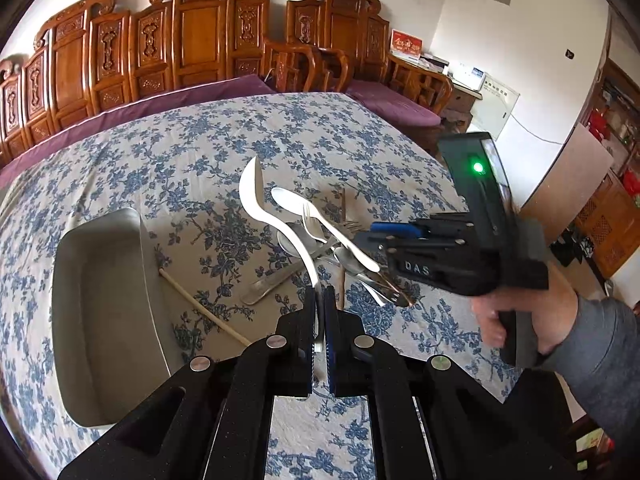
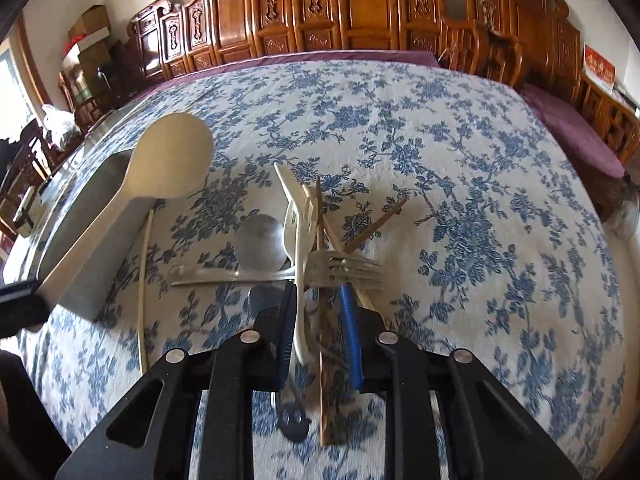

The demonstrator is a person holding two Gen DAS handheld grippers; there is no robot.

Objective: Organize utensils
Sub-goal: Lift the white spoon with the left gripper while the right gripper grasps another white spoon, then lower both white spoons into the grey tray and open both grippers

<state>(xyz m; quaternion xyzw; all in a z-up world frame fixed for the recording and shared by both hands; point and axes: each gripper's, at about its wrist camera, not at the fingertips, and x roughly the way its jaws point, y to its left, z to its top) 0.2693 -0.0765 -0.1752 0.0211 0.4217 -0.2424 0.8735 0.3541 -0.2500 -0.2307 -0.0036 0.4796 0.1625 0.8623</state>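
My left gripper [image 1: 319, 294] is shut on the handle of a white plastic spoon [image 1: 256, 196], held up above the table; the spoon also shows in the right wrist view [image 2: 172, 160]. A pile of utensils [image 1: 328, 240] lies on the floral cloth: a white spoon [image 1: 292, 202], metal forks, spoons and wooden chopsticks. My right gripper [image 2: 318, 300] is open, its fingers [image 2: 350, 320] either side of the pile's white utensil [image 2: 298, 248] and a metal fork [image 2: 344, 270]. It shows at the right in the left wrist view [image 1: 384, 234]. A metal tray [image 1: 104, 312] sits on the left.
A single pale chopstick [image 1: 200, 306] lies beside the tray [image 2: 76, 240]. The table [image 2: 480, 200] is covered in a blue floral cloth. Carved wooden benches [image 1: 180, 40] with purple cushions stand behind it.
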